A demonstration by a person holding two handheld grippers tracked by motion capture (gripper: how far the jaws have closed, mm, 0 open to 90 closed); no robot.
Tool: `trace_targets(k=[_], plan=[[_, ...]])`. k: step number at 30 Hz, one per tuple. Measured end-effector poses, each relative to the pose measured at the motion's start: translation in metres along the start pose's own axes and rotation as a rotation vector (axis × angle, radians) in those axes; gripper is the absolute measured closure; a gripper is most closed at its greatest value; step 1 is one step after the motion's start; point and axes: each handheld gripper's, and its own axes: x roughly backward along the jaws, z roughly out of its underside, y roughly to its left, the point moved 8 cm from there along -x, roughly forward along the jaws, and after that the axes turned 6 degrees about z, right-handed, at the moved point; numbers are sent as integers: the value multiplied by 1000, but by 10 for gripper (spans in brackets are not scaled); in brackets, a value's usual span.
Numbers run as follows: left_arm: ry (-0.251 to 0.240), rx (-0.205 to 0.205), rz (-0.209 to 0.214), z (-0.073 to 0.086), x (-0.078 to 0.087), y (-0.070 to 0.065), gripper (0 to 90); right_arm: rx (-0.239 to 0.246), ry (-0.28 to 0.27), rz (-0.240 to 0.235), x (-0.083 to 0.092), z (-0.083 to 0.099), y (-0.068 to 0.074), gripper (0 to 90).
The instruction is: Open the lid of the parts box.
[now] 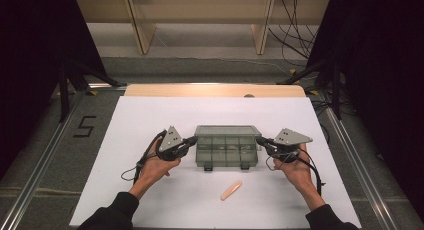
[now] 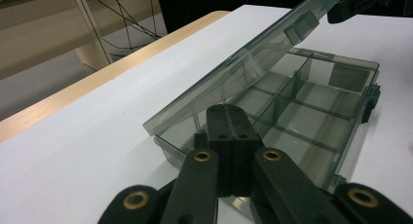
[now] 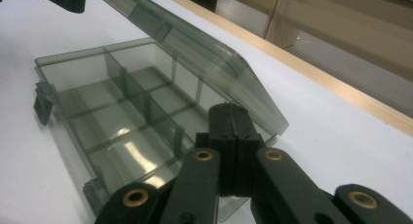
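Note:
A smoky clear compartment box [image 1: 227,152] sits mid-table with its lid [image 1: 227,131] tilted up from the back hinge. My left gripper [image 1: 192,140] is shut with nothing between its jaws, its tip at the box's left end under the raised lid [image 2: 253,58]. My right gripper [image 1: 260,140] is shut too, its tip at the right end beneath the lid [image 3: 195,44]. Seen from the left gripper [image 2: 233,109], the divided compartments [image 2: 311,121] look empty. The right gripper [image 3: 230,109] also looks across the empty box [image 3: 97,112].
A peach-coloured oblong piece [image 1: 231,190] lies on the white table [image 1: 150,115] in front of the box. A wooden strip [image 1: 215,90] runs along the far table edge, with floor and wooden furniture legs beyond. Cables trail from both grippers.

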Motion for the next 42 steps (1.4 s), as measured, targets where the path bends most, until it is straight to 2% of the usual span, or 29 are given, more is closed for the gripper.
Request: trace_targets(k=[10,11,14,18,21,24,31,33,36,37,40,41,42], plan=[[-15,9,-16,-3,-2,4,899,0,-27,32,-7,-5,-3,900],[-19,19,-18,-4,-2,4,899,-4,-26,35,-7,-5,-3,900],[-22,20,-21,-5,-3,6,899,-4,-10,32,-6,-5,-4,900],[-24,10,-23,-8,-3,7,899,-15,-27,51,-8,-5,-7,900],[-29,10,-24,-9,-3,7,899,-23,-28,47,-8,-5,-7,900],[-29,10,-25,-10,-3,7,899,-10,-31,45,-8,-5,-8,900],[-27,10,-27,-9,-2,8,899,-38,-19,30,-7,-5,-7,900],[-29,11,-27,-9,-2,8,899,-58,1,-5,-6,-3,-6,871],[-30,8,-26,-10,-2,9,900,-55,15,-19,-5,0,-6,848],[-31,12,-29,-10,-1,9,899,-72,39,-43,-3,2,-5,809],[-33,11,-31,-10,-1,11,899,-89,33,-47,-2,2,-8,718],[-33,11,-31,-10,-1,11,899,-97,47,-41,0,3,-9,673],[-33,10,-33,-10,-1,11,899,-97,47,-41,0,3,-9,673]])
